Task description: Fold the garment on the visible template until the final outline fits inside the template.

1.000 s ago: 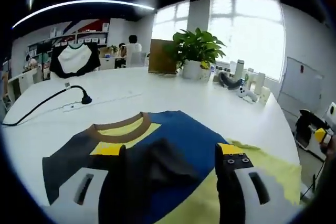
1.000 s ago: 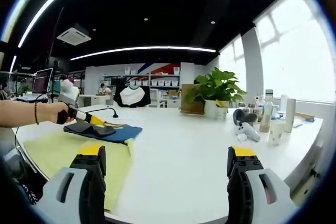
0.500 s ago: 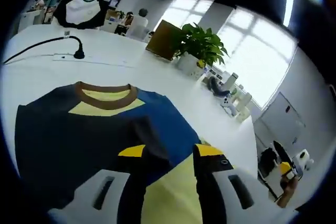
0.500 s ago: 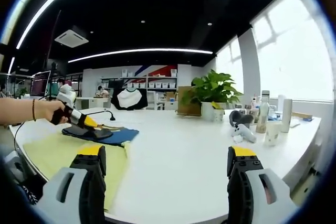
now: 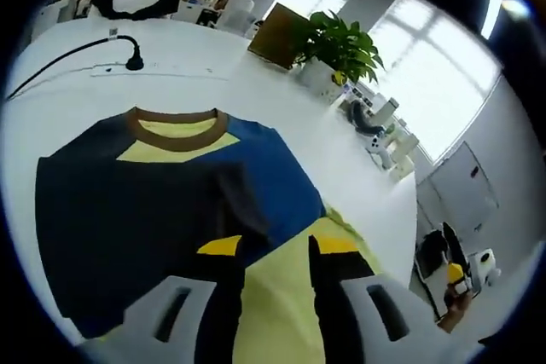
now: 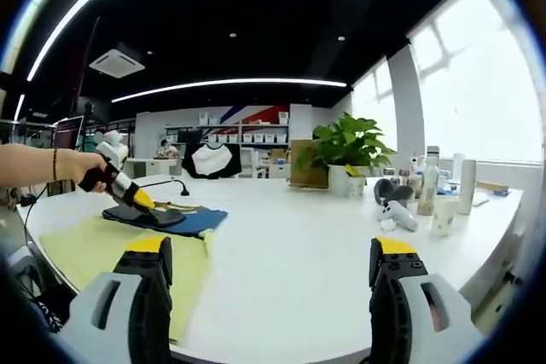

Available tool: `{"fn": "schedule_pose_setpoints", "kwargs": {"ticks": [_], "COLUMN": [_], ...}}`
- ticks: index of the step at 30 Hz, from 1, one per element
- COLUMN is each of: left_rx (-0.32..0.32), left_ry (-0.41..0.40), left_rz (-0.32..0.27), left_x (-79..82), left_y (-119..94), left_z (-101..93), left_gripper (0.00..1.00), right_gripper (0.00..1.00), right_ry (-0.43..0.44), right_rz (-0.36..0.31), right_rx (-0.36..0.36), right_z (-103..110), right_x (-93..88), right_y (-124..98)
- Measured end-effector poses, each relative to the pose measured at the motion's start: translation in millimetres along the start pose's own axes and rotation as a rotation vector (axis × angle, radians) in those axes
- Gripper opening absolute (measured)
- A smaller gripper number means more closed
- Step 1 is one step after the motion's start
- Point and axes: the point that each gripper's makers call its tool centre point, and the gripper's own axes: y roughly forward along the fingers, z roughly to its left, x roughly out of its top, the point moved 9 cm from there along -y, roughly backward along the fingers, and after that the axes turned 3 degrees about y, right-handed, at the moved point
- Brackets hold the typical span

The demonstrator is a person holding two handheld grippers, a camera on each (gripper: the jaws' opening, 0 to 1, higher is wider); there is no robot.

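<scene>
In the left gripper view, my left gripper (image 5: 271,249) hung over the dark navy and blue T-shirt with a brown collar (image 5: 171,202). Its two yellow-tipped jaws were close together with a small gap, and I could not tell if they pinched the cloth. The shirt lay flat on the pale yellow sheet template (image 5: 281,304), on the big white round table (image 5: 256,83). A dark fold of cloth ran down the middle of the shirt.

In the right gripper view, my right gripper (image 6: 269,266) was spread wide and held nothing. It hung over the table's near edge, well apart from the shirt (image 6: 175,215). A green leafy plant in a white pot (image 6: 345,155) stood farther back.
</scene>
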Motion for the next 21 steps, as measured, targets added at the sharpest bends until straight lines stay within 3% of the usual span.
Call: {"fn": "schedule_pose_setpoints", "kwargs": {"ticks": [3,7,12,15,21], "left_rx": [0.007,0.020,0.054,0.046,0.022], "left_ry": [-0.079,-0.101,-0.120,-0.111,-0.112], "left_rz": [0.027,0.030,0.033,0.041,0.010], "left_x": [-5.6,-9.7,-14.3,-15.0,-3.2], "left_y": [6.2,13.4,23.5,23.9,16.6], "left_z": [0.1,-1.1,-0.9,-2.6,-17.1], "left_gripper": [0.34,0.32,0.21,0.03,0.03], "right_gripper": [0.99,0.99,0.99,0.99,0.99], "right_ry": [0.004,0.009,0.010,0.012,0.014], "right_rz": [-0.003,-0.008,-0.006,-0.004,0.003], "right_rx": [0.000,-0.004,-0.003,-0.004,-0.004], "right_z": [0.1,-1.0,-1.1,-1.9,-2.0], "right_x": [0.6,1.5,0.8,0.8,-1.7], "right_y": [-0.8,-1.1,-1.0,-0.3,-1.2]}}
